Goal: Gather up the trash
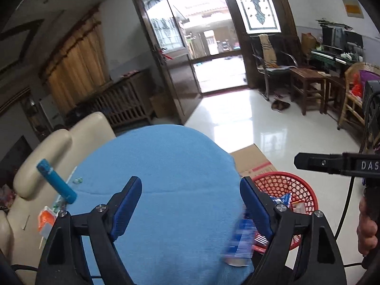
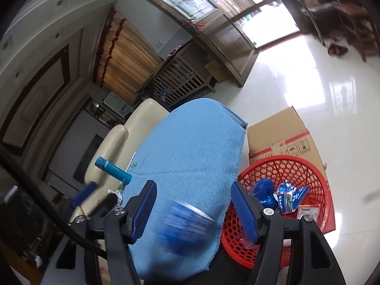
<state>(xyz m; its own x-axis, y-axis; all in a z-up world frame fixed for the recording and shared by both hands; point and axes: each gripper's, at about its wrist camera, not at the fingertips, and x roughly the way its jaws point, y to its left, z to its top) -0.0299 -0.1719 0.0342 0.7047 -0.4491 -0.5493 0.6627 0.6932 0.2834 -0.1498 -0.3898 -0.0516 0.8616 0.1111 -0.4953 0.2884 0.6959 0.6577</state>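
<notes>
Blue cloth (image 1: pixel 161 166) on the worktop: broad bare centre, open passage from 6 to 12 o'clock. Obstacles: teal tube (image 1: pixel 55 181) leaning at 9 o'clock beside small litter (image 1: pixel 46 220); red basket (image 2: pixel 296 166) at 3 o'clock just off the cloth's edge, cardboard box (image 2: pixel 280 128) touching behind it; cream sofa back (image 1: pixel 59 147) at 10 o'clock. Glossy floor (image 1: pixel 249 118) beyond lies open.
</notes>
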